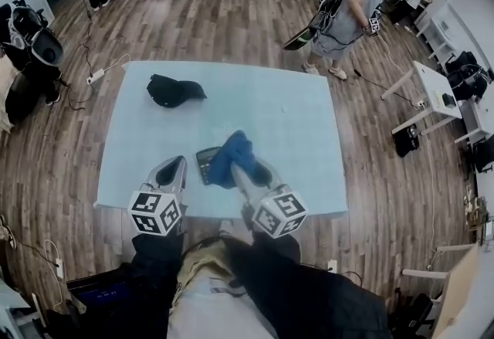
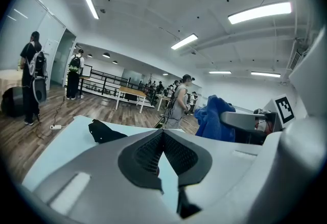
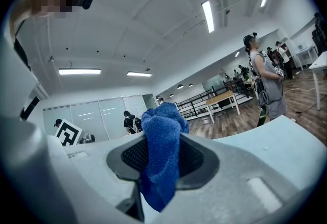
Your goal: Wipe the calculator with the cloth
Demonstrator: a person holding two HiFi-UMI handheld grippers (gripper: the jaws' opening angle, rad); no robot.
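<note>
- Right gripper (image 3: 163,140): jaws clamped on the blue cloth (image 3: 162,122); folds bunch above the pads and a tail hangs below.
- Left gripper (image 2: 163,134): jaws closed together, nothing between them. It sits over the table (image 1: 293,121) just left of the calculator (image 1: 205,164).
- Calculator: near the table's front edge, between the two grippers.
- Head view: cloth (image 1: 234,154) covers the calculator's right side.
- Black item (image 1: 174,90): far left of the table, well apart.

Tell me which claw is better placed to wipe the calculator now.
Right. The right claw is shut on the blue cloth, which hangs over the calculator in the head view. The left claw is shut and empty, beside it.
</note>
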